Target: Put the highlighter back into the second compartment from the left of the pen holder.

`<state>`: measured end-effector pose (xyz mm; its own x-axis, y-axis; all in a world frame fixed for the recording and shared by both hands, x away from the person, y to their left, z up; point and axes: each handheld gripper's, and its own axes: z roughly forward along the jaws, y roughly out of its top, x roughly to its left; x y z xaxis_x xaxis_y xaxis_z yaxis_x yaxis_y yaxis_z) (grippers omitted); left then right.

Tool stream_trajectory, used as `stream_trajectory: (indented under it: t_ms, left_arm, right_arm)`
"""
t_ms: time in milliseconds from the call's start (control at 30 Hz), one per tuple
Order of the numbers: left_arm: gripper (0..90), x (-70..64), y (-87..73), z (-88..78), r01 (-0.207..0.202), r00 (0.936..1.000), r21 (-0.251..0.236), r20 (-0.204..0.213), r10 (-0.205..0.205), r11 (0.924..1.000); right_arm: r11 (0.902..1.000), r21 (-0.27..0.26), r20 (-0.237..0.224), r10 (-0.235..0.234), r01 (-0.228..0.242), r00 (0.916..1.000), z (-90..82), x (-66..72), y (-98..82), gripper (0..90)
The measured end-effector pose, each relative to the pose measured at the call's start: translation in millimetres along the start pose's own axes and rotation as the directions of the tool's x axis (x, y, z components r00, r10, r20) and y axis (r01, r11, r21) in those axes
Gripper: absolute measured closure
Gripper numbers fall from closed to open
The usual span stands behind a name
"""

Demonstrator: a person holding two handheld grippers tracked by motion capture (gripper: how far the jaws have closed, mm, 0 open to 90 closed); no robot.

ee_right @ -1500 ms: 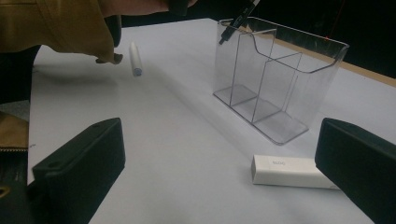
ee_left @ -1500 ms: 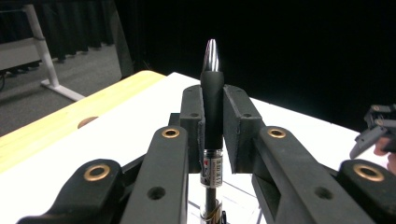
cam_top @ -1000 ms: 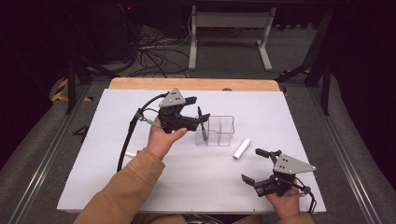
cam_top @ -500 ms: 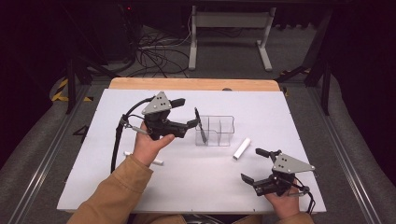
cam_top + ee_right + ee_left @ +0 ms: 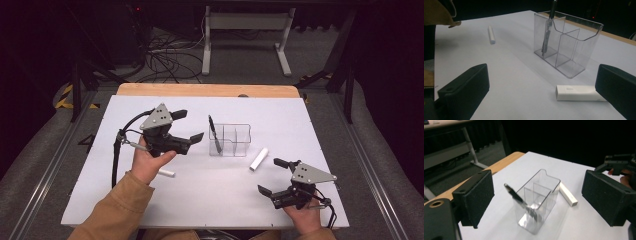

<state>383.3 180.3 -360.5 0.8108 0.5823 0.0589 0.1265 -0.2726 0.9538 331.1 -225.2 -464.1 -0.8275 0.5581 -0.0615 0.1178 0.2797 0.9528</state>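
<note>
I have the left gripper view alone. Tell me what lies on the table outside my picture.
Observer: A small white cylinder lies on the white table, right beside the left hand.
Operator: Report the right gripper.
Observer: The right gripper is open and empty, and the white rectangular bar lies flat just ahead of its jaws.
</note>
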Motion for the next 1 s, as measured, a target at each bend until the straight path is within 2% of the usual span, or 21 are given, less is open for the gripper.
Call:
stream_trajectory:
  t_ms: [167,233,333,400,500,600,633,733,800,900,1000]
  left_arm:
    - [10.5,0.8,-8.5,-15.8,0.018,0.9998,0.004,-0.006,-0.018,0.9998]
    - [9.6,0.1,-10.8,-21.2,0.015,0.9998,0.004,-0.013,-0.015,0.9999]
    - [8.4,-1.1,-13.9,-27.6,0.017,0.9998,-0.002,-0.011,-0.017,0.9999]
    - [7.5,-2.9,-15.9,-30.8,0.012,0.9999,0.001,-0.008,-0.012,0.9999]
    - [5.9,-7.0,-19.6,-35.1,-0.01,0.9998,0.017,-0.015,0.01,0.9998]
    - [5.8,-10.1,-25.7,-39.5,-0.002,0.9999,0.024,-0.014,0.003,0.9997]
    - [5.9,-11.2,-28.0,-40.7,-0.002,0.9999,0.028,-0.015,0.002,0.9996]
    - [5.6,-14.0,-35.2,-44.4,-0.005,0.9996,0.041,-0.027,0.006,0.9992]
    - [5.5,-14.2,-39.0,-47.6,0.009,0.9997,0.042,-0.023,-0.008,0.9991]
    - [5.4,-11.9,-43.4,-53.3,0.055,0.9984,0.025,-0.012,-0.055,0.9982]
    - [5.4,-9.9,-47.4,-57.4,0.08,0.9967,0.019,-0.01,-0.08,0.9966]
  right_arm:
    - [0.9999,0.0,0.032,0.01,-0.01,0.9994,0.8,-0.3,2.3,0.0]
    - [0.9997,-0.008,0.031,0.025,-0.025,0.9992,1.7,-0.3,3.0,0.0]
    - [0.9988,-0.01,0.062,0.049,-0.049,0.9969,4.7,0.0,4.9,0.5]
    - [0.9981,-0.003,0.066,0.061,-0.061,0.9959,6.1,0.0,6.0,0.5]
    - [0.9975,0.0,0.042,0.071,-0.071,0.9966,5.3,-1.2,7.2,1.1]
    - [0.9971,0.009,0.024,0.075,-0.076,0.9969,3.3,-2.4,8.9,9.0]
    - [0.9977,0.011,0.021,0.066,-0.067,0.9976,3.1,-2.2,9.2,11.9]
    - [0.9982,0.024,0.028,0.055,-0.056,0.9981,3.1,-0.9,10.5,13.6]
    - [0.998,0.026,0.028,0.057,-0.058,0.998,2.9,-0.8,11.6,14.3]
    - [0.998,0.019,0.032,0.06,-0.061,0.9977,1.1,-0.8,14.6,13.8]
    - [0.9967,0.022,0.027,0.078,-0.079,0.9966,0.8,-1.4,17.1,10.4]
